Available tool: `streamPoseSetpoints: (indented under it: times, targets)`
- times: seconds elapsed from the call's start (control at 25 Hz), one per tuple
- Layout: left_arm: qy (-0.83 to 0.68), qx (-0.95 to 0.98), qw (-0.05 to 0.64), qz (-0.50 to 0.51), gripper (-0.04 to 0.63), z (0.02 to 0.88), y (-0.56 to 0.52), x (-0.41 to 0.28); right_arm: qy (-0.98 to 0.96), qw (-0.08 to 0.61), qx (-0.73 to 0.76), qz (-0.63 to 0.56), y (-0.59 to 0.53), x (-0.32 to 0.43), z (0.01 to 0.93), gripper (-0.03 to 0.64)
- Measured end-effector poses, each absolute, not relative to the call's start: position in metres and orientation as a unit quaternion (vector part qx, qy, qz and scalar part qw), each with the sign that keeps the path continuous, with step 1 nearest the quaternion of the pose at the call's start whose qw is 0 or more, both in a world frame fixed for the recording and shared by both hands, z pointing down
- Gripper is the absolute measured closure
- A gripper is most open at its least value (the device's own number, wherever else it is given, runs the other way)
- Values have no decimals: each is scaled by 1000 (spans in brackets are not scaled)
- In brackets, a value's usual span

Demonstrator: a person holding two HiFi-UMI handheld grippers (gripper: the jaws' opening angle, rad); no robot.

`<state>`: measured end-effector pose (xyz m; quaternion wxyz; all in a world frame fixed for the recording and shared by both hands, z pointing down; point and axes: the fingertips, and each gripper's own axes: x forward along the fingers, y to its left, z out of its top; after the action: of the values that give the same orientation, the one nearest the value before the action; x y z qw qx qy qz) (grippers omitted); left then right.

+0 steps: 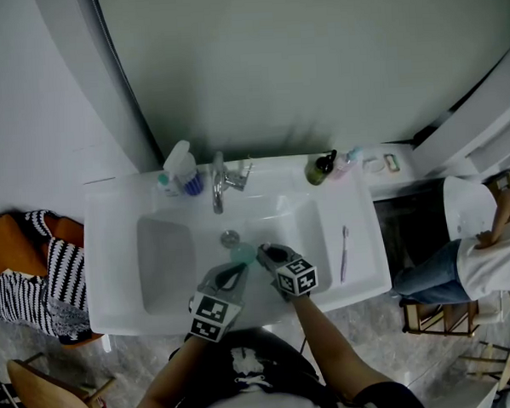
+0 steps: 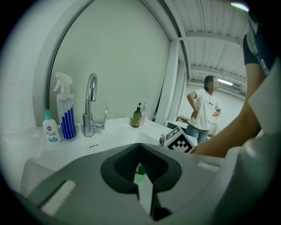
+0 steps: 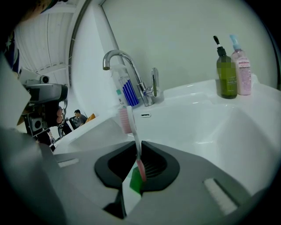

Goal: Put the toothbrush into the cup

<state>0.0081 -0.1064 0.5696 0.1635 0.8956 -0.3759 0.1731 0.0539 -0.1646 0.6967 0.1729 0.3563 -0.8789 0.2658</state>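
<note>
Lower end of toothbrush [image 3: 135, 147] hidden

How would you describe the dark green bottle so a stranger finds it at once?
Start at the white sink and its chrome tap. On the back ledge right of the tap stand two bottles. The dark green bottle has a black pump and stands nearer the tap than the pink bottle.

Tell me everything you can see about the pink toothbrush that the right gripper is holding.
The toothbrush is slim and looks plastic, with a pale pink bristle head, a white neck and a pink lower handle. It stands nearly upright, head up and leaning slightly left in the right gripper view. The right gripper is clamped on its neck, with the handle running down between the ribbed pads. Nothing else touches it, and it is held above the white sink.
</note>
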Motion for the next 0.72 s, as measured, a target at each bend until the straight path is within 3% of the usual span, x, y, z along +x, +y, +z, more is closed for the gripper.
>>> streamPoseSetpoints:
  times: [0.72]
  targets:
    - [-381, 892, 166, 179, 595, 574, -108, 3, -865, 199, 356, 294, -162, 56, 714, 580]
